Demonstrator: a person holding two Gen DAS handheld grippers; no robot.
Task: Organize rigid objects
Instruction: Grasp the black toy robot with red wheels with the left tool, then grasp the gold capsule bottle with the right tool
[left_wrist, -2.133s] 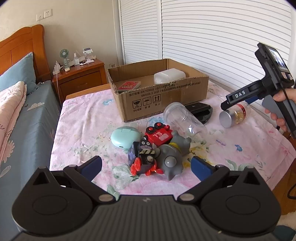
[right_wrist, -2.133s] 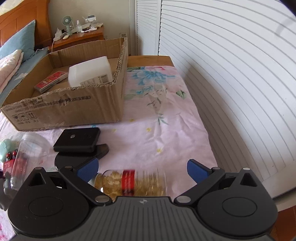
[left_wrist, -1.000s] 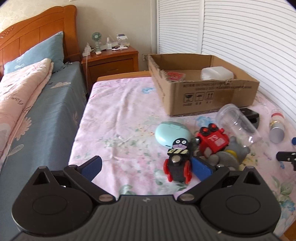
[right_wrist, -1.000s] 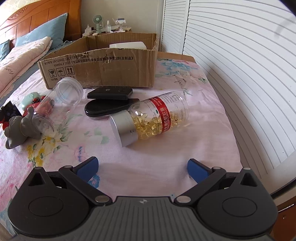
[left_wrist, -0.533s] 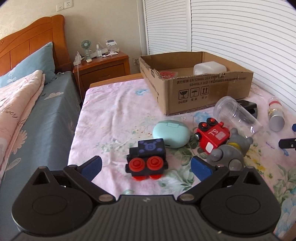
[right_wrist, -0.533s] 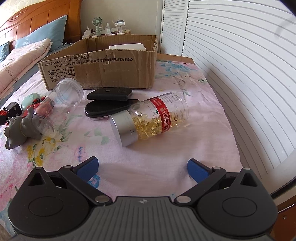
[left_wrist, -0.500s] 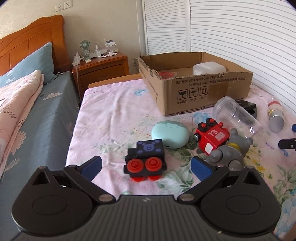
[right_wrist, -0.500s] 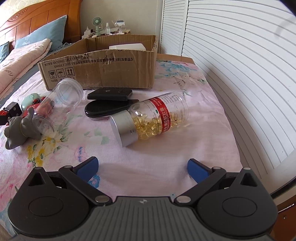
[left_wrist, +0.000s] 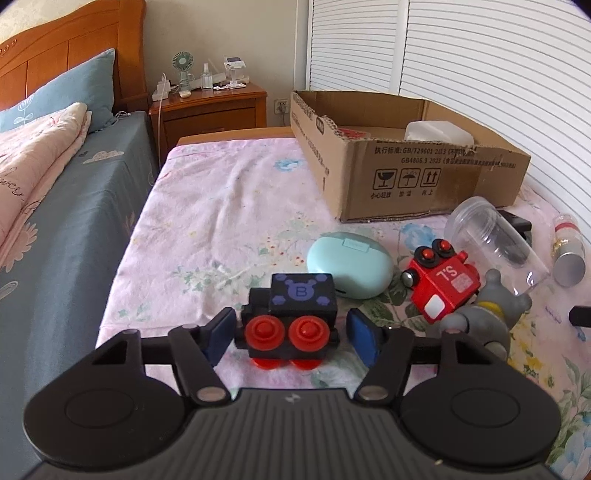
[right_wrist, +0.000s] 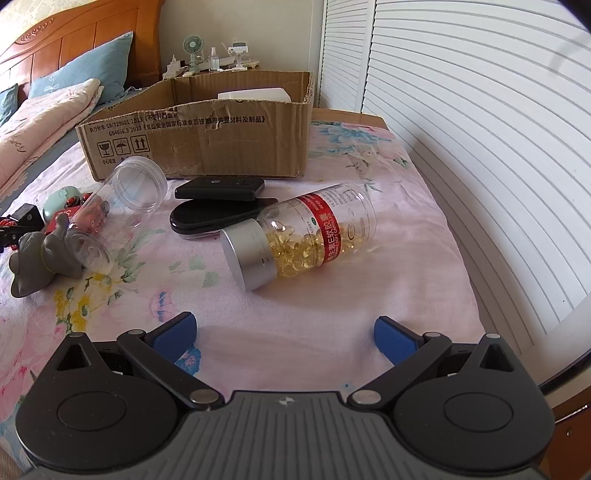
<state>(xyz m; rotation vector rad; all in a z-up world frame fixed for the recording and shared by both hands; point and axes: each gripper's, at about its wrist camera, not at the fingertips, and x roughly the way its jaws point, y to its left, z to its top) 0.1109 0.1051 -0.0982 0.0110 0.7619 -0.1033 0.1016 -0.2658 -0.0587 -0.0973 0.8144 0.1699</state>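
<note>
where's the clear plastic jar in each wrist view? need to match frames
Left wrist: clear plastic jar lies on its side at right of centre, between the red toy train and the capsule bottle.
Right wrist: same jar left of centre, open mouth toward the box.
Shared landmark: cardboard box, just behind the jar in both.

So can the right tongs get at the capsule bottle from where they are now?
Probably yes. The right tongs are open, and the capsule bottle lies on its side just ahead of them, with only bare floral cloth between. The black case sits behind it.
</note>
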